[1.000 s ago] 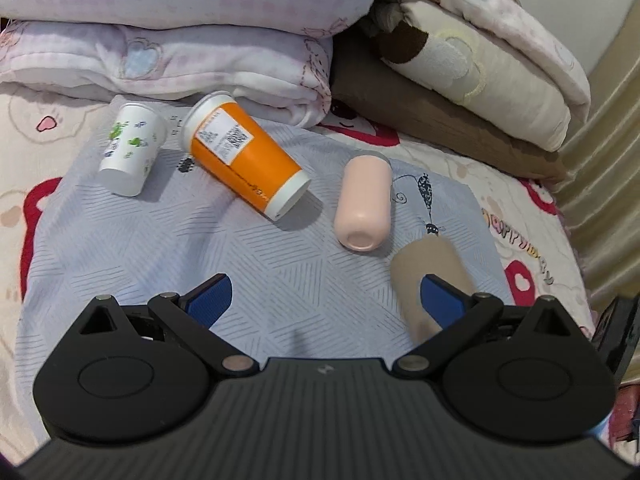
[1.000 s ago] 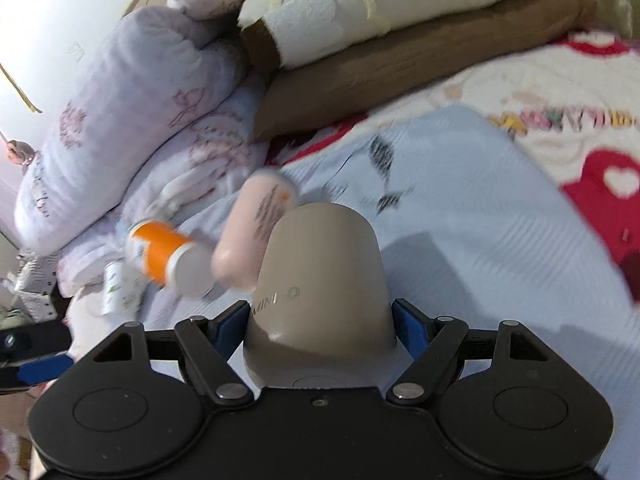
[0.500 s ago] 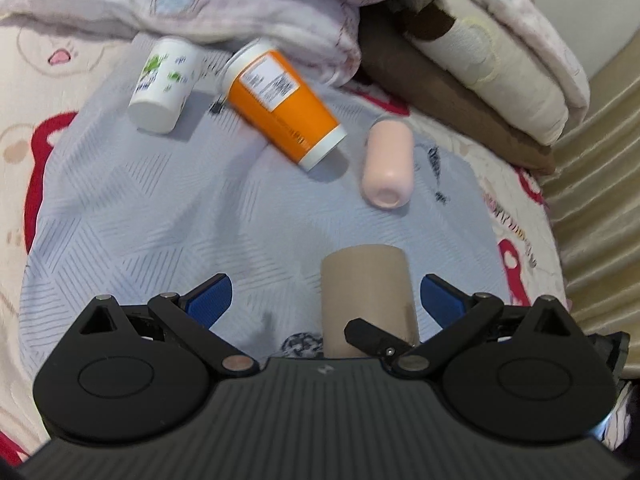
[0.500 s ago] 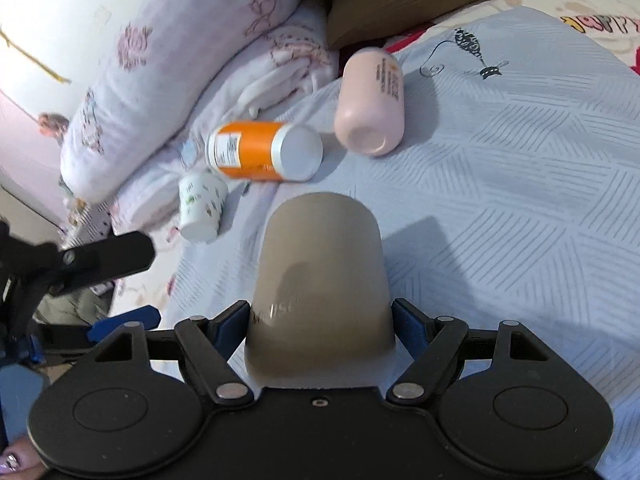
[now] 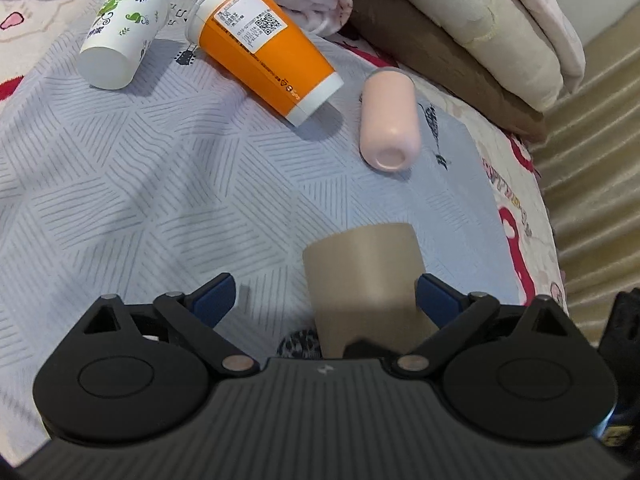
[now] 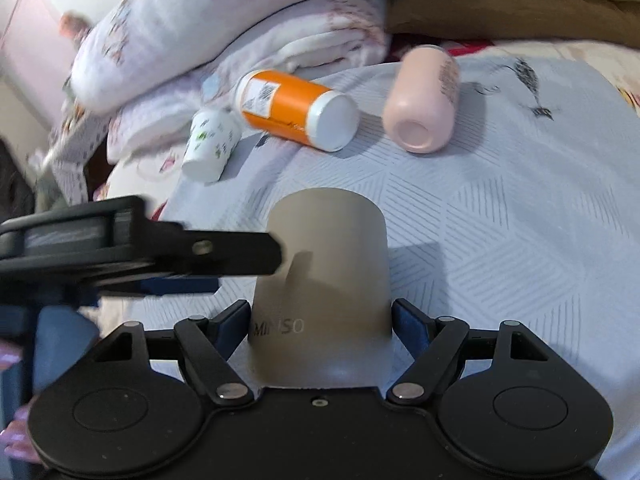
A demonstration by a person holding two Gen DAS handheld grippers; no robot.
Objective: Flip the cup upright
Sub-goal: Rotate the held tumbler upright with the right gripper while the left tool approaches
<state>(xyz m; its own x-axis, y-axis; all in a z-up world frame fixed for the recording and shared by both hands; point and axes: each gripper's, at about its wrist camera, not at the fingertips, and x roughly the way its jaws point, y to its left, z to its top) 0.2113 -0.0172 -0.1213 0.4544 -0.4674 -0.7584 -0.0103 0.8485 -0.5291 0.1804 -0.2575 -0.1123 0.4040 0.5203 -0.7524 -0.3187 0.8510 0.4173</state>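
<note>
A tan cup (image 6: 324, 276) sits between my right gripper's (image 6: 322, 320) fingers, which are shut on its sides; its closed base points away from the camera. In the left wrist view the same tan cup (image 5: 364, 276) stands between my open left gripper's (image 5: 324, 296) fingers, nearer the right finger (image 5: 436, 294), not gripped. My left gripper also shows in the right wrist view (image 6: 168, 252), its finger against the cup's left side.
On the grey patterned sheet (image 5: 140, 184) lie a pink cup (image 5: 390, 120), an orange cup (image 5: 264, 44) and a small white leaf-print cup (image 5: 120, 32), all on their sides. Pillows and folded blankets (image 5: 460, 20) are stacked behind.
My right gripper has carried the tan cup leftward and turned it. My left gripper has come in around the cup, and the lying cups look nearer in its view.
</note>
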